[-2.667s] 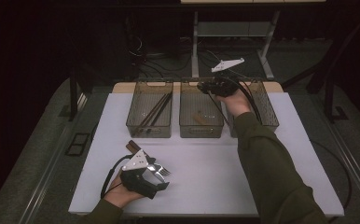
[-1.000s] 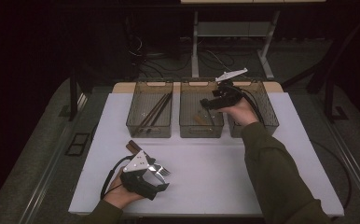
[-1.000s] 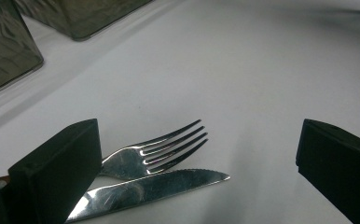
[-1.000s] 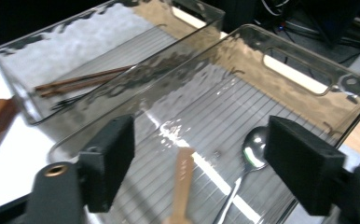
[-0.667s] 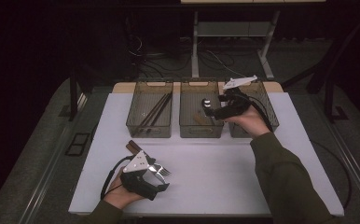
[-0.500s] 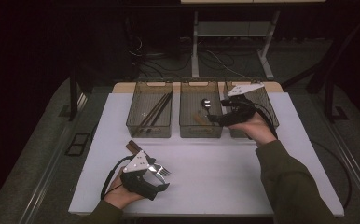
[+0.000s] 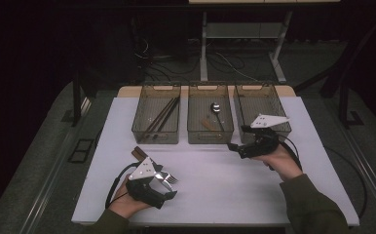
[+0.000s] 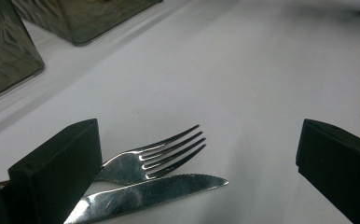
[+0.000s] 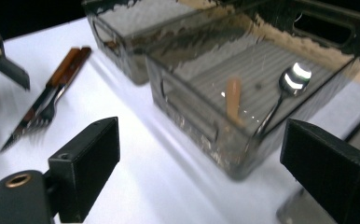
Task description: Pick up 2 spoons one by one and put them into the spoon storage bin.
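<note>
Fork [image 8: 157,156] and knife [image 8: 145,193] on the white table [image 7: 215,180], between the left gripper's [image 7: 169,187] wide-open, empty jaws.
Far side: left bin [image 7: 142,129] has dark sticks, middle bin [image 7: 191,131] a spoon [image 7: 215,107]; right gripper [image 7: 232,146], just opened, holds nothing.

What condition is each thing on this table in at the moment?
Left gripper: open, over fork and knife.
Right gripper: open, empty.
Fork: lying flat.
Knife: lying beside fork.
Spoon: lying in middle bin.
Left bin: holds dark sticks.
</note>
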A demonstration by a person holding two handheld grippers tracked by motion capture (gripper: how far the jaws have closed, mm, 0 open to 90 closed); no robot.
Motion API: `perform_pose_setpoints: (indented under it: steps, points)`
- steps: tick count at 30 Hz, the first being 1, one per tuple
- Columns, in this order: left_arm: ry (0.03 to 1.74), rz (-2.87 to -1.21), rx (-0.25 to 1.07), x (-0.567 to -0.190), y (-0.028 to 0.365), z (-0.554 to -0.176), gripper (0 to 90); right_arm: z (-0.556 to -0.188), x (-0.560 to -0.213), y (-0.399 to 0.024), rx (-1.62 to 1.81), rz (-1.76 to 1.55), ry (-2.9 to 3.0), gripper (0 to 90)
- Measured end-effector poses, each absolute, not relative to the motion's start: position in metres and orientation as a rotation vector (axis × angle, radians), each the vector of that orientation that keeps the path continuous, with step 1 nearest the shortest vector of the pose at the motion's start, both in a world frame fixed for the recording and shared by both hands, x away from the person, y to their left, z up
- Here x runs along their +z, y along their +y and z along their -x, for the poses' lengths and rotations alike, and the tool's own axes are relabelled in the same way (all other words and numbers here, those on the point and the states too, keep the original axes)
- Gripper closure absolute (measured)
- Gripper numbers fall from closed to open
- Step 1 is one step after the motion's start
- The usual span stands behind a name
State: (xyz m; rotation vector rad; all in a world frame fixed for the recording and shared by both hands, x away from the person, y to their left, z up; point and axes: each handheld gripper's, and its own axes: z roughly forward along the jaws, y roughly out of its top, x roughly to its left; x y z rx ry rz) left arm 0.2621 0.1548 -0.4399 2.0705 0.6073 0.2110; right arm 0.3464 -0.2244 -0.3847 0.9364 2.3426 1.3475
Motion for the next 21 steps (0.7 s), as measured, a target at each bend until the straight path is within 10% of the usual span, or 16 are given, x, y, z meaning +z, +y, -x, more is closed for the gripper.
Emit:
perform_pose_setpoints:
  steps: [21]
  points:
    - [0.616, -2.068, 0.23, -0.439, 0.158, -0.262, 0.0, -0.283, -0.435, -0.272, 1.32, -1.068, 2.288, 11.2]
